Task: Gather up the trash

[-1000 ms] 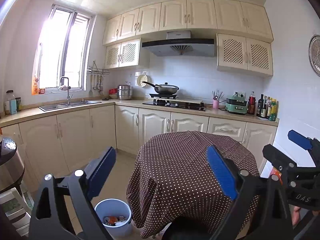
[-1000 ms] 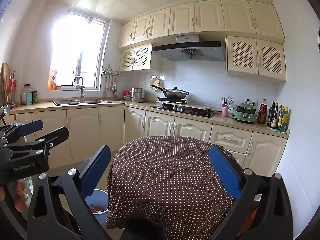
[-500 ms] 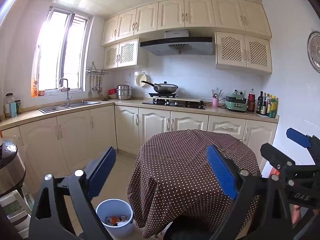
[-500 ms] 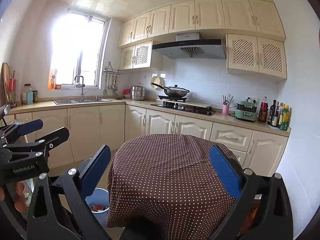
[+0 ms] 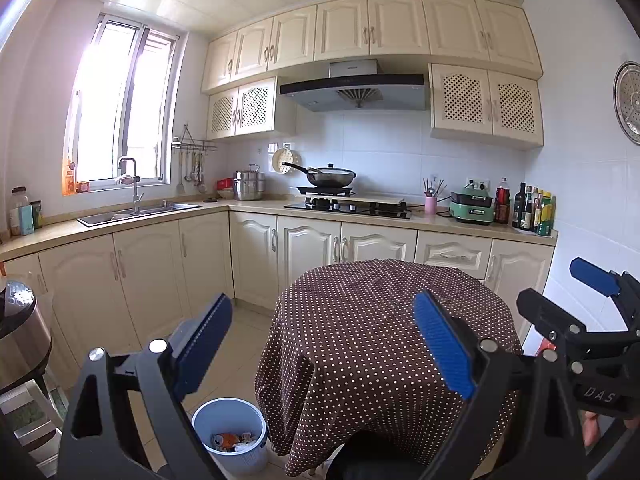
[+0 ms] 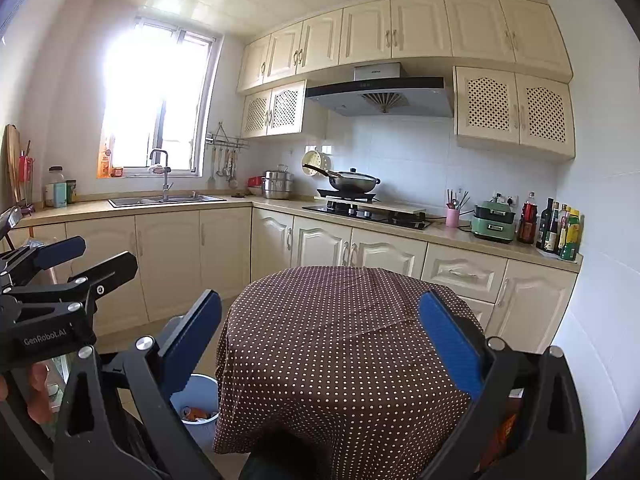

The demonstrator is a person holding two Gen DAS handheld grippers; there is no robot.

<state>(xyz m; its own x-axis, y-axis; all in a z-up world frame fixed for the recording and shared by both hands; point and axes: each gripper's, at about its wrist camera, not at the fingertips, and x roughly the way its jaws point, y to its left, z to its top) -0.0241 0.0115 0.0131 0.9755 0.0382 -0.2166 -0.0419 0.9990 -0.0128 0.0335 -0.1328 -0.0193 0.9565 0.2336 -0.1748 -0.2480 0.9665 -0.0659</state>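
The left gripper [image 5: 322, 350] is wide open and holds nothing; its blue pads [image 5: 204, 344] stand far apart. Below it and a little to its left, the bin [image 5: 229, 434] stands upright on the floor tiles, its round mouth pointing up. It is a pale blue plastic bucket with a white rim. Inside it lies the trash [image 5: 232, 440]: an orange piece, a can-like piece and some white scraps, all small and mixed, so the long axis of any piece cannot be told. The bin is just beside the hanging edge of the cloth [image 5: 380, 344], which is brown with white dots and covers a round table straight ahead of both grippers.

The right gripper [image 6: 320, 350] is also wide open and empty. From its view the bin [image 6: 200, 412] is low on the left, partly hidden behind the left finger [image 6: 188, 344] and the cloth [image 6: 340, 356]; orange trash [image 6: 197, 414] shows in it. Further left the other gripper [image 6: 60, 272] is seen from the side.
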